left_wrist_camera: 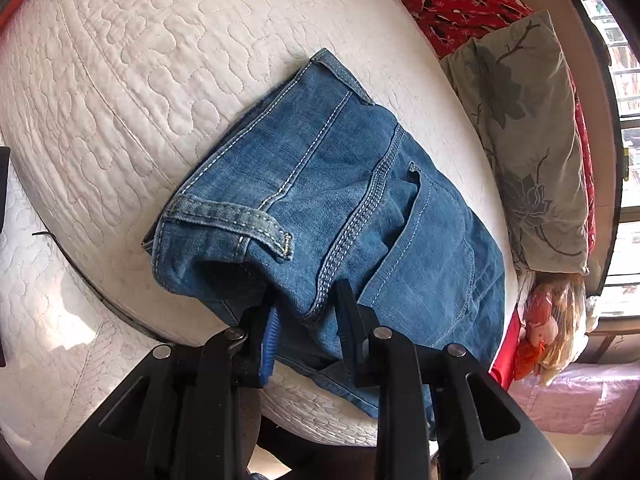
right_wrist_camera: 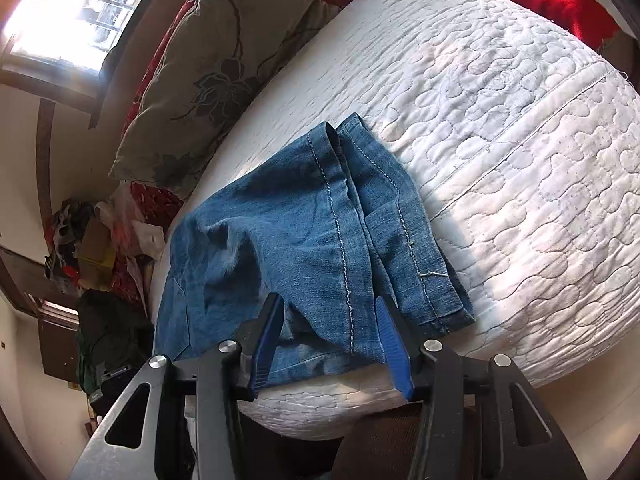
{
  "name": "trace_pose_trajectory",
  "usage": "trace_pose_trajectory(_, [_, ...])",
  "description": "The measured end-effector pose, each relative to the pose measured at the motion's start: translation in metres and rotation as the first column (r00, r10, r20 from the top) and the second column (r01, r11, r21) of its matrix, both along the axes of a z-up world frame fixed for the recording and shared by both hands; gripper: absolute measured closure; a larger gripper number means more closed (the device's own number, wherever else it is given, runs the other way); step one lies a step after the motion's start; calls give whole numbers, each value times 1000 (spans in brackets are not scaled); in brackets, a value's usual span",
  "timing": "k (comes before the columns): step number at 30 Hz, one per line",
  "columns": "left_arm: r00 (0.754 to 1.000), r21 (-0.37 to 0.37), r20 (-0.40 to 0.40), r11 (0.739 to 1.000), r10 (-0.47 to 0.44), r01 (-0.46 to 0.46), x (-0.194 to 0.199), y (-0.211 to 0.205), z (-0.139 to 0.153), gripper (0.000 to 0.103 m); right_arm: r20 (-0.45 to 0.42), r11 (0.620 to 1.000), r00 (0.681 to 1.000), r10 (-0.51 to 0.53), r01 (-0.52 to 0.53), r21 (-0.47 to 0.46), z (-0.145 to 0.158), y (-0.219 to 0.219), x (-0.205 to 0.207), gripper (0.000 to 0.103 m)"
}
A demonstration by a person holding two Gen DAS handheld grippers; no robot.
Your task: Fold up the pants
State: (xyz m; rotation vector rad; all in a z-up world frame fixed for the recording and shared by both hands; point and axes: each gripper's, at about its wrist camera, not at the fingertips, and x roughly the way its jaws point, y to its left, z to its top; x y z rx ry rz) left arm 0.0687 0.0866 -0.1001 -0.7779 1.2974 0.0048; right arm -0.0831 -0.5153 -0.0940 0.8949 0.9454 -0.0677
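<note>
The bed (left_wrist_camera: 132, 80) carries a white quilted cover and fills most of both views. A grey floral pillow (left_wrist_camera: 524, 136) lies along its far edge, with red patterned bedding (left_wrist_camera: 460, 0) behind it.

The folded blue jeans (left_wrist_camera: 340, 200) lie flat on the quilt at the near edge of the bed, just beside the pillow.

Left wrist view only: the waistband with a belt loop (left_wrist_camera: 244, 222), a back pocket (left_wrist_camera: 424, 248) and the double-stitched seat seam. The left gripper (left_wrist_camera: 306, 312) straddles a raised fold of denim at the near edge; its fingers stand part open, and whether the pads press on the cloth cannot be told.

Right wrist view only: the leg hems (right_wrist_camera: 444, 312) stacked at the right corner of the bundle, a window (right_wrist_camera: 76, 12) above the pillow, and a heap of clothes (right_wrist_camera: 92, 240) beside the bed. The right gripper (right_wrist_camera: 332, 320) has released fingers, spread either side of the near denim edge, pads clear of it.
</note>
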Motion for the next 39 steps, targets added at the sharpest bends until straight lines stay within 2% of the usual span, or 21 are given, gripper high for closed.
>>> trace_pose_trajectory(1, [1000,13,0,1000,-6,6,3,-2,0,80,3,1000,1000,17,-17,-17,0,2,2,78])
trace_pose_trajectory(2, [1000,37,-2,999,-15,16,6,-4,2,80,5,999,999,38,-37,-22,-1,4,4,90])
trace_pose_trajectory(3, [1000,63,-3,998,-23,24,9,-7,4,82,6,999,999,50,-50,-15,-1,5,7,95])
trace_pose_trajectory(5, [999,99,12,995,-34,32,18,-11,13,91,15,998,999,48,-48,-30,4,4,13,95])
trace_pose_trajectory(8, [999,86,35,996,-37,34,48,-15,35,94,45,999,999,23,-22,-27,25,-13,41,97])
trace_pose_trajectory(10, [995,75,100,997,-31,23,69,-17,67,94,147,999,989,-11,17,-36,65,-27,65,97])
trace_pose_trajectory(13, [970,84,242,996,-35,15,79,-18,124,94,346,997,938,0,28,-76,141,-32,84,97])
trace_pose_trajectory(15, [953,95,298,995,-50,23,73,-17,142,94,399,993,916,41,9,-122,169,-27,86,97])
trace_pose_trajectory(16, [950,108,307,994,-61,29,67,-15,143,94,402,991,914,54,-1,-130,171,-24,83,97])
trace_pose_trajectory(18, [955,116,286,992,-85,54,51,-10,128,94,369,992,927,69,-25,-123,155,-21,70,97])
trace_pose_trajectory(20, [969,114,224,990,-109,85,34,-7,97,94,290,991,953,85,-49,-128,120,-15,49,97])
trace_pose_trajectory(23, [989,114,57,985,-138,130,11,-8,32,94,100,992,992,81,-69,-110,49,-8,16,97])
trace_pose_trajectory(25, [992,83,-29,988,-125,127,1,-3,-1,94,8,998,999,46,-46,-50,10,-10,-1,97])
trace_pose_trajectory(27, [993,67,-39,992,-108,111,-1,2,-6,94,-5,999,1000,28,-28,-32,-2,-7,-9,97])
trace_pose_trajectory(31, [992,90,29,988,-126,123,-5,0,23,94,78,999,996,41,-38,-38,18,-3,-18,97])
trace_pose_trajectory(33, [989,113,51,985,-136,130,-12,0,30,94,89,997,994,56,-51,-57,24,0,-24,97])
trace_pose_trajectory(35, [990,129,34,983,-134,129,-15,3,20,94,57,996,997,53,-49,-68,13,0,-32,97])
trace_pose_trajectory(37, [992,120,-32,984,-125,128,-16,4,-2,93,-21,996,999,29,-31,-88,-7,-3,-36,97])
trace_pose_trajectory(39, [990,94,-72,987,-123,130,-14,9,-16,92,-97,995,995,-10,0,-103,-24,-7,-39,91])
